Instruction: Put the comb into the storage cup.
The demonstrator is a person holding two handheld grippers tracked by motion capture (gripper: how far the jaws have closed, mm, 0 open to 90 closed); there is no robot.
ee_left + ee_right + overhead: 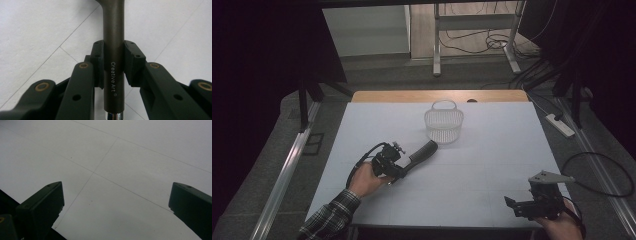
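Nearest me, the right gripper idles with jaws spread wide over bare table; the left gripper is clamped on a dark tool handle. Its long axis points up-right, tip just short of the white basket; so the left hand is far nearer.

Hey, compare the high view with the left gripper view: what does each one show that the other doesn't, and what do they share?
High view alone: the white mesh basket standing past the tool's far end, the right hand-held gripper with its jaws apart near the table's front edge, the person's plaid sleeve and the floor cables.

Left gripper view alone: the lettering "Creative Art" on the handle and a shiny metal part at its lower end.

Both: the left hand-held gripper clamped on the dark tool handle over the white table.
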